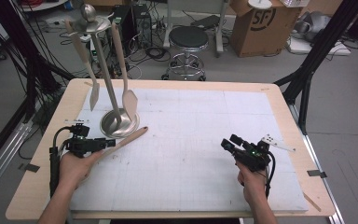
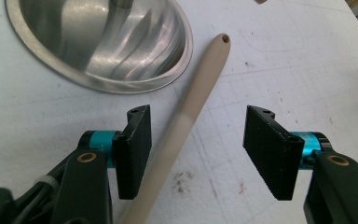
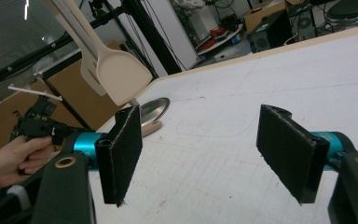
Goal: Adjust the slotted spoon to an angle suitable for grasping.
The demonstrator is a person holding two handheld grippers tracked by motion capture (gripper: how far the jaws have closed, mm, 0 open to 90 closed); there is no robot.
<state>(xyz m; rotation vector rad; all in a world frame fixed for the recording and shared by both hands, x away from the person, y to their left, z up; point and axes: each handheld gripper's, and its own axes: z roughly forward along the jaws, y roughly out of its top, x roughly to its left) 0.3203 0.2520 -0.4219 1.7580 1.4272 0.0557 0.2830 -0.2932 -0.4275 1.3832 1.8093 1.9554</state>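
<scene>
- At the lower left of the high view the left gripper (image 1: pixel 106 143) is seen, jaws spread wide either side of the beige utensil handle (image 2: pixel 186 122) lying flat on the white table (image 1: pixel 191 140); nothing is gripped yet;
- At the lower right the right gripper (image 1: pixel 228 143) is held with jaws wide apart, empty;
- The grasping step is judged in hand; closing on the handle is called for next;
- Farther up-left, the steel rack base (image 2: pixel 102 42) stands just beside the handle tip; two utensils (image 1: pixel 128 100) hang above.
</scene>
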